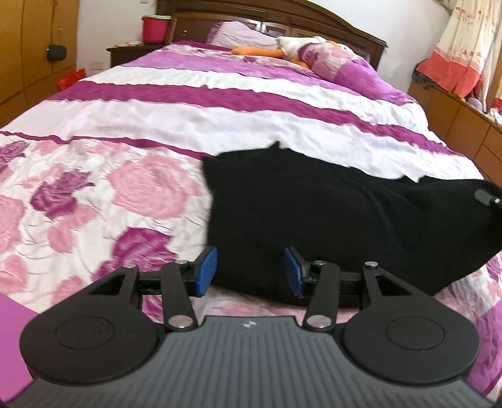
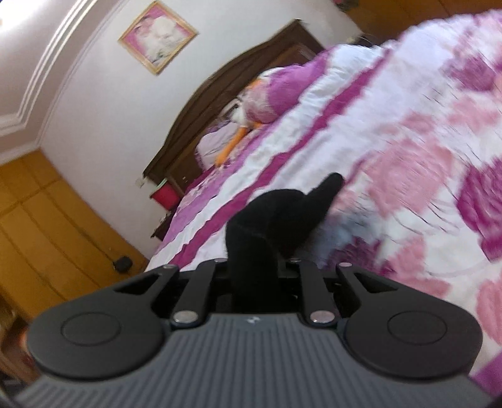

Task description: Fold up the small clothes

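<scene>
1. One black garment [image 1: 329,213] is lying on the bed's quilt [image 1: 157,131], near the foot end, well away from the headboard [image 1: 282,22]. It is a soft, matte knit, rumpled, with one pointed corner sticking up on its headboard side.
2. Two grippers are showing. The left gripper [image 1: 249,271] is sitting at the garment's near edge, its jaws spread, with two blue ribbed pads [image 1: 207,270] standing to either side of the cloth edge and not pinching it.
3. The right gripper [image 2: 254,266] is holding its jaws pressed in on a bunched fold of the garment [image 2: 266,219], which is rising in a lump from between them. A small part of this gripper is showing at the garment's far right end in the left wrist view.
4. The quilt is crinkled cotton, with purple and white stripes toward the headboard and pink and purple roses around the garment.
5. One white and orange plush toy [image 1: 282,47] is lying close to the headboard.
6. Open quilt is stretching to the left of the garment and onward toward the headboard.
</scene>
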Tool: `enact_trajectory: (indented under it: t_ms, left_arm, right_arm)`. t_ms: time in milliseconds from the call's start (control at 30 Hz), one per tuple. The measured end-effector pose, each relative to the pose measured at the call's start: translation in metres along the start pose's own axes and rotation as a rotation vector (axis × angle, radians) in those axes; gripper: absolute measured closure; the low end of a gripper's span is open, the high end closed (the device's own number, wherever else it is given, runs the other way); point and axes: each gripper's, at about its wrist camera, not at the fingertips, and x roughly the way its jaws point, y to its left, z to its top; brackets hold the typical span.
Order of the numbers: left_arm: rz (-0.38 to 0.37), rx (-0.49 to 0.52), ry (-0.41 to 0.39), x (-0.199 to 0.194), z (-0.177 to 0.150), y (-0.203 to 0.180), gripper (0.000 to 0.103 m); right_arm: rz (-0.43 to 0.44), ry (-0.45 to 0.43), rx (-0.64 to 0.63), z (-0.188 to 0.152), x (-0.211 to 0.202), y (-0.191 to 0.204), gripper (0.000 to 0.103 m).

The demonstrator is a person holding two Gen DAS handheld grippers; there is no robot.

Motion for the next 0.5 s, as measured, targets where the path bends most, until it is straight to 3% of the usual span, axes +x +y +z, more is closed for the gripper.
enact_trajectory:
  t_ms: [300, 500]
  left_arm:
    - [0.026, -0.033, -0.028, -0.012, 0.005, 0.033, 0.050]
    - [0.036, -0.068, -0.040, -0.018, 0.000, 0.056, 0.050]
  right_arm:
    - [0.067, 0.026, -0.197, 0.003, 0.026, 0.082, 0.086]
    - [0.129, 0.057, -0.315, -0.014, 0.049, 0.138, 0.086]
